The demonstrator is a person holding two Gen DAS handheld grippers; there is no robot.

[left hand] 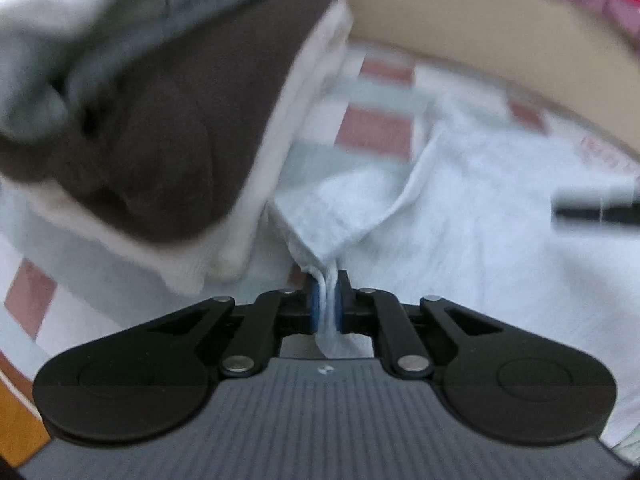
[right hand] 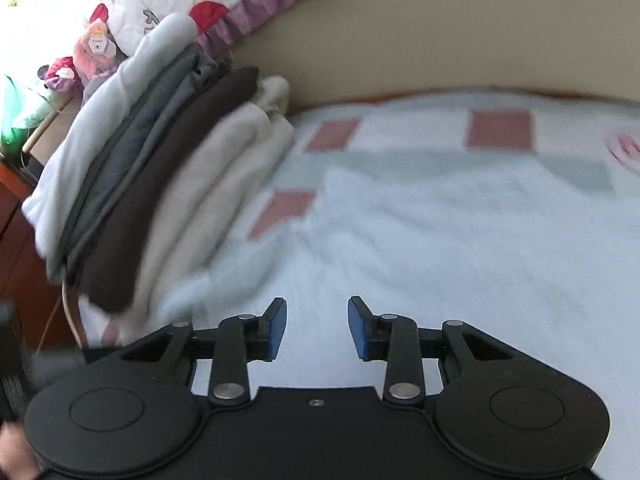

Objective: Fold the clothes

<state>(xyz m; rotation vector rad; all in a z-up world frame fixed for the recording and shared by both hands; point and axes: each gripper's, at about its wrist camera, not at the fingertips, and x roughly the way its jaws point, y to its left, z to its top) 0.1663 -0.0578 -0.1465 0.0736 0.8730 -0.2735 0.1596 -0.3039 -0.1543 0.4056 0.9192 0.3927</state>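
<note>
Left wrist view only: your left hand-held gripper [left hand: 327, 300] clamped on bunched edge of white garment [left hand: 472, 208], which lies spread on bed [left hand: 376, 128]. Right wrist view only: your right hand-held gripper [right hand: 317, 328] with jaws apart, nothing between, white cloth beneath. One stack of folded clothes [right hand: 152, 184] on bed, left of garment; about five layers, count unsure through blur. Dark object at right edge of left view unidentifiable.

Bed [right hand: 420, 168] is wearing a white cover with pink squares and pale green bars. Stack of folded clothes [right hand: 160, 184] is sitting on it at the left: white, grey, dark brown, cream layers. White garment [left hand: 460, 208] is lying spread just beside the stack.
</note>
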